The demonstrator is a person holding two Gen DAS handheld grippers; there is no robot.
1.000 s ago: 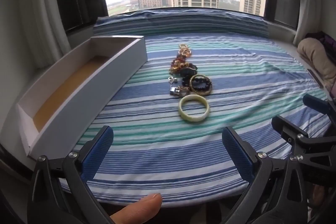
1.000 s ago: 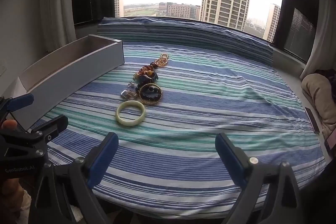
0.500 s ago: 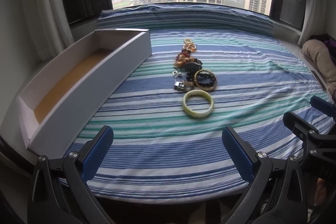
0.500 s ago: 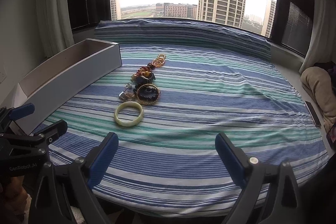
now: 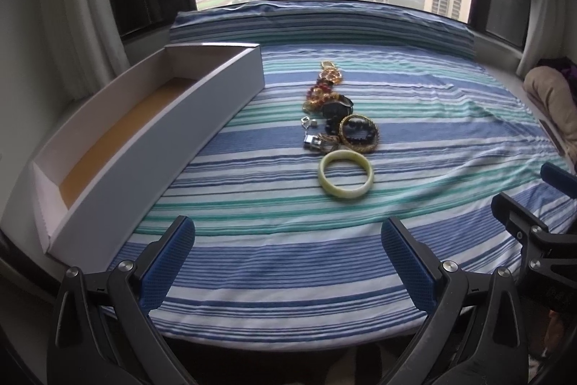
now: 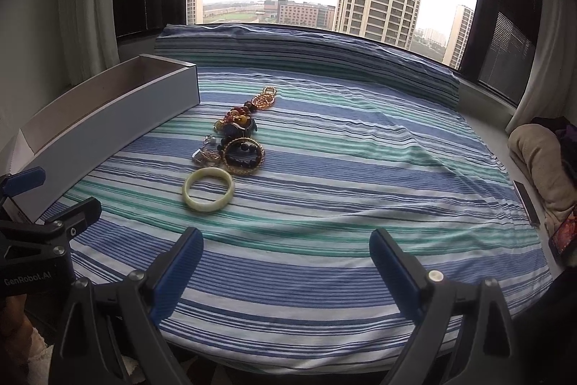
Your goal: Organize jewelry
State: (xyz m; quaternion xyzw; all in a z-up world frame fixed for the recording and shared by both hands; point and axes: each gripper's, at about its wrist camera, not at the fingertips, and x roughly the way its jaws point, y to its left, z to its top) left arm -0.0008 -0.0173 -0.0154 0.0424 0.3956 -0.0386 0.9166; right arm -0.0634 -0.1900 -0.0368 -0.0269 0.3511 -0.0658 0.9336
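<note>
- Pale green bangle flat on the striped bed, nearest of a jewelry row running toward the window edge.
- Just behind, gold-rimmed bracelet of dark beads, silver pieces beside it, amber and gold beads farther back.
- Long white box open along the bed's left edge.
- Left gripper and right gripper low over the near edge, jaws spread wide, gripping nothing.
</note>
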